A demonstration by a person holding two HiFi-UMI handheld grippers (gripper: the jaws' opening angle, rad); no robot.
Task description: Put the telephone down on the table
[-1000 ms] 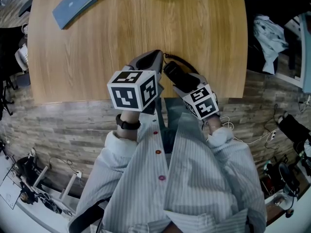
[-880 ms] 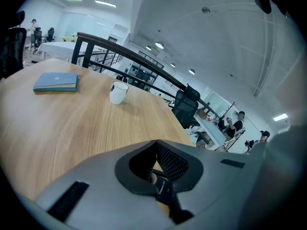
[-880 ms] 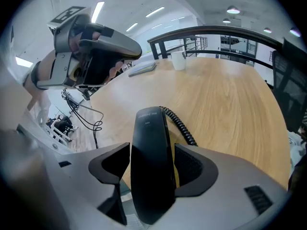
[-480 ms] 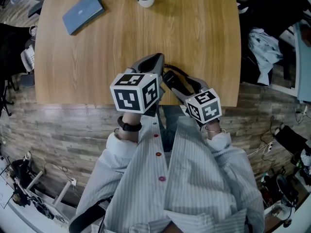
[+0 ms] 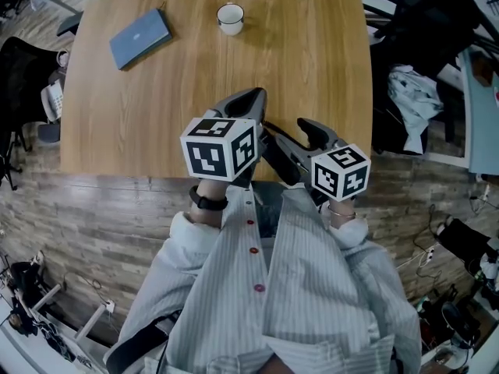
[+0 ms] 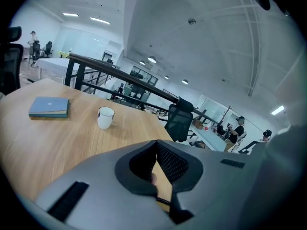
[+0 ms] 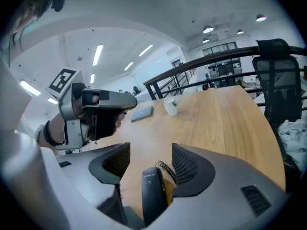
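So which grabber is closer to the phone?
Right. The phone handset sits between the open jaws of the right gripper; the left gripper is shut, close beside it on the left.

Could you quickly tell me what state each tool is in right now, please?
Left tool: closed, holding nothing.
Right tool: open; the handset sits between its jaws, not gripped.

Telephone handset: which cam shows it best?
Right gripper view: the telephone handset sits close up between the open tongs, coiled cord behind. Head view shows a dark, partly covered strip. Left gripper view shows at most a bit of cord.
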